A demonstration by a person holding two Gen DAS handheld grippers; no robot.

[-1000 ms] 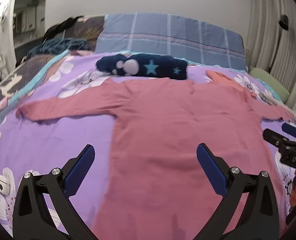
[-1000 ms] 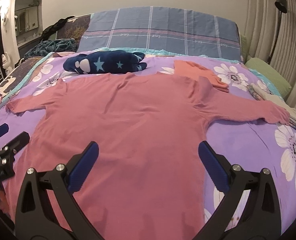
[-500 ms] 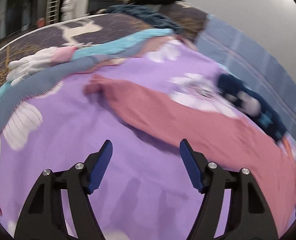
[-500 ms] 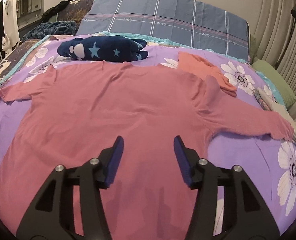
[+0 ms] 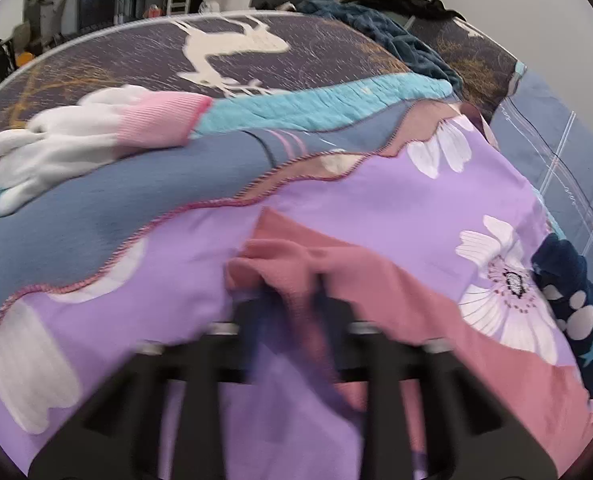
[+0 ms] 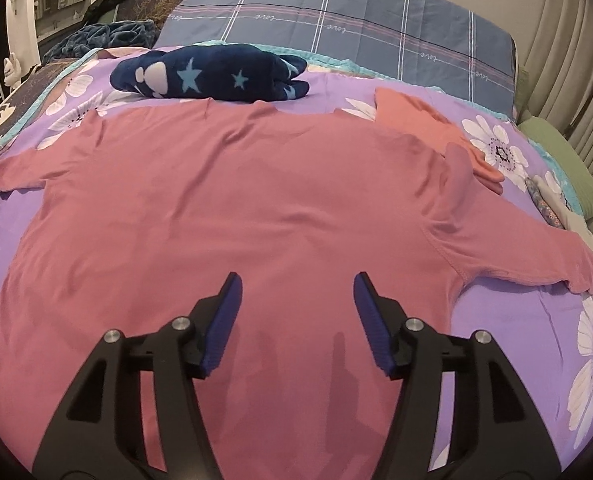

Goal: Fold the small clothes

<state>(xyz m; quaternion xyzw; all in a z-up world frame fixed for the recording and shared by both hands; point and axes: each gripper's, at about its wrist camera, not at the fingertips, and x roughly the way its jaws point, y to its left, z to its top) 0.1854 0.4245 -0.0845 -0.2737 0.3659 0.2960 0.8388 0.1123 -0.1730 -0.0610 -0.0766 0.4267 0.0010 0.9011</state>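
A: How many garments did you count on the bed?

B: Three. One pink shirt [image 6: 232, 208] lay flat across the purple flowered sheet [image 6: 508, 332], both sleeves out. One folded navy star-print garment [image 6: 212, 74] sat at its twelve o'clock, touching the collar edge. One orange garment [image 6: 428, 128] lay at about two o'clock, tucked against the shoulder.

A: And the tongs?

B: Two. The left gripper [image 5: 292, 312] had pinched shut on the cuff of the shirt's left sleeve, cloth bunched between the blurred fingers. The right gripper [image 6: 296, 320] hovered above the shirt's lower body, its jaws partly apart with nothing between them, having opened a touch after narrowing.

A: Anything else on the bed?

B: One pair of white gloves with pink cuffs [image 5: 84, 136] at ten o'clock in the left view, on a dark deer-print blanket [image 5: 232, 52]. One blue plaid pillow [image 6: 336, 12] at the head, a green pillow [image 6: 556, 152] at three o'clock.

A: The room?

B: A plain wall behind and curtains [image 6: 568, 52] on the right.
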